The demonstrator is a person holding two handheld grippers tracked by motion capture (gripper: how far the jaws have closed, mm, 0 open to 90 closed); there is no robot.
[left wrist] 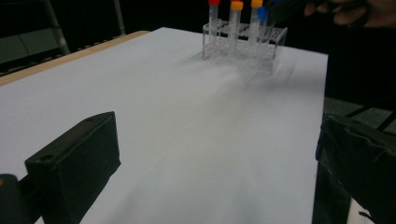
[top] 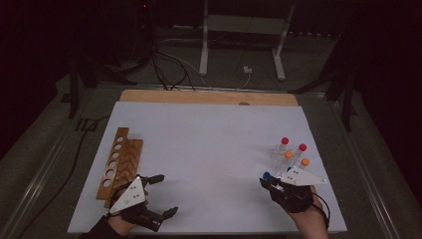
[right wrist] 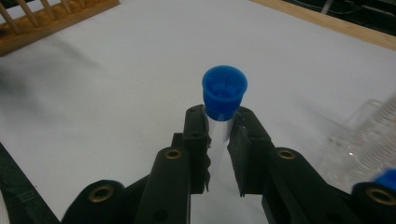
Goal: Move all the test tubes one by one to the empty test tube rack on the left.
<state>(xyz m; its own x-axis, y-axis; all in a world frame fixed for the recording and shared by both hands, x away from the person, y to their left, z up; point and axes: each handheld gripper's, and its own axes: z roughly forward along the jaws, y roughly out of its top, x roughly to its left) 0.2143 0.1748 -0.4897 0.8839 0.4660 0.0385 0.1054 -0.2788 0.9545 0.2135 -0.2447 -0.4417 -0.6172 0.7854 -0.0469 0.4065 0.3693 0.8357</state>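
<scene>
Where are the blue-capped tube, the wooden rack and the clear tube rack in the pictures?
blue-capped tube [right wrist: 224, 89]: right gripper view, on its blue cap.
wooden rack [top: 112, 164]: high view, on its drilled top board.
clear tube rack [left wrist: 243, 46]: left gripper view, on its front wall.

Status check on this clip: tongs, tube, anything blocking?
Right tongs shut on clear blue-capped tube, beside clear plastic rack. Left tongs open, empty, near wooden rack. White table sheet between racks bare.
</scene>
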